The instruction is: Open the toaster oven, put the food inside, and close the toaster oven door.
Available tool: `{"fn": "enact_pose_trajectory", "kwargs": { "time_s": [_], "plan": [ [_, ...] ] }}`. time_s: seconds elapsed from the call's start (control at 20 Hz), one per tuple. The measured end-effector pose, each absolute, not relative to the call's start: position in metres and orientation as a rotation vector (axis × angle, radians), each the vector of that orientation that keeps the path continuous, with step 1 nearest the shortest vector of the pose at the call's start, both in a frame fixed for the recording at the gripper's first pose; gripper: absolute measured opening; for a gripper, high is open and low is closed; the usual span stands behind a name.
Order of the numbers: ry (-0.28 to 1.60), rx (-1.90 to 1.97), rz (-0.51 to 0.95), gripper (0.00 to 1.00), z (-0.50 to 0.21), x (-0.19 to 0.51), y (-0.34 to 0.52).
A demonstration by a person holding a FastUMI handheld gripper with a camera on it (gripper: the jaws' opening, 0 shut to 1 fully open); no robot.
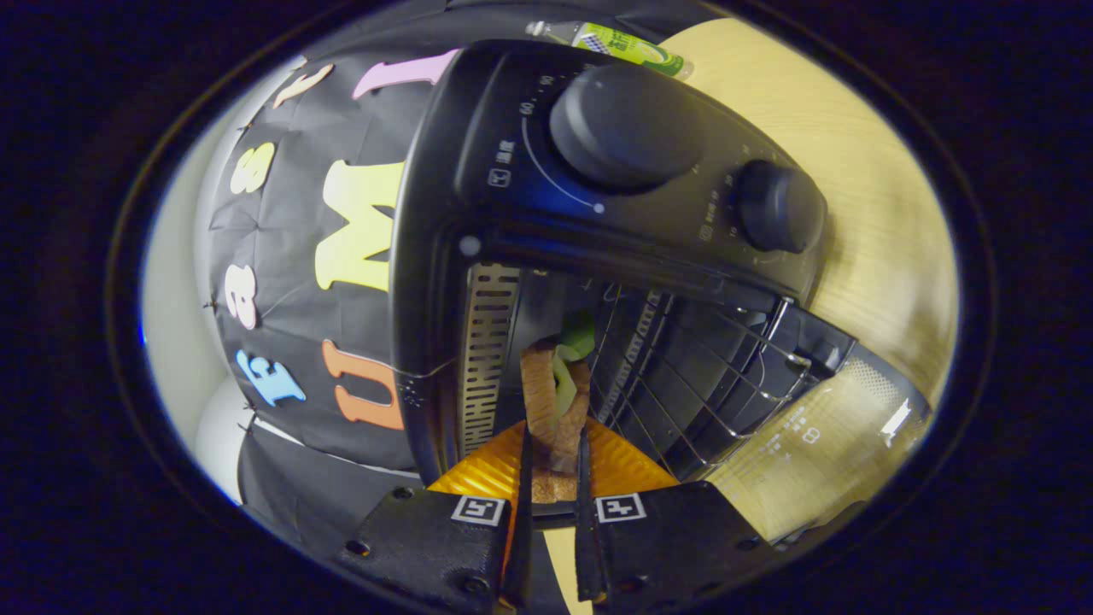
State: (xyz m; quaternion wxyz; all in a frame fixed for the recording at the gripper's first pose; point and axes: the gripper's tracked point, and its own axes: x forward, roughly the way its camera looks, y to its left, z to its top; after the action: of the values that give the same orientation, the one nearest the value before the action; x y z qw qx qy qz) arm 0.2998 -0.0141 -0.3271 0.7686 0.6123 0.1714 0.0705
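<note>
On pale wood table (871,196): open toaster oven (512,171); fingers (552,461) clamp sandwich (555,401) at its mouth.

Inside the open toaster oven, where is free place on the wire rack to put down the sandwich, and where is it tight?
The gripper is shut on the sandwich at the toaster oven mouth. The wire rack looks bare between the sandwich and the open door. It is tight beside the slotted side wall and under the knob panel.
</note>
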Motion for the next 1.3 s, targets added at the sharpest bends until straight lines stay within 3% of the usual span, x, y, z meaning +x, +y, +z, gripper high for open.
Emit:
{"fn": "enact_pose_trajectory", "kwargs": {
  "time_s": [0.2,0.3,0.45,0.65,1.0,1.3],
  "plan": [
    [0.392,1.313,0.083,0.31,-0.337,0.295,-0.007],
    [0.410,1.285,0.071,0.43,-0.335,0.294,-0.002],
    [0.464,1.194,0.041,0.78,-0.336,0.283,0.002],
    [0.589,0.998,0.042,0.99,-0.337,0.254,0.016],
    [0.685,0.528,0.094,1.00,-0.297,0.168,0.029],
    [0.599,0.159,0.103,1.00,-0.252,0.101,0.028]
  ]
}}
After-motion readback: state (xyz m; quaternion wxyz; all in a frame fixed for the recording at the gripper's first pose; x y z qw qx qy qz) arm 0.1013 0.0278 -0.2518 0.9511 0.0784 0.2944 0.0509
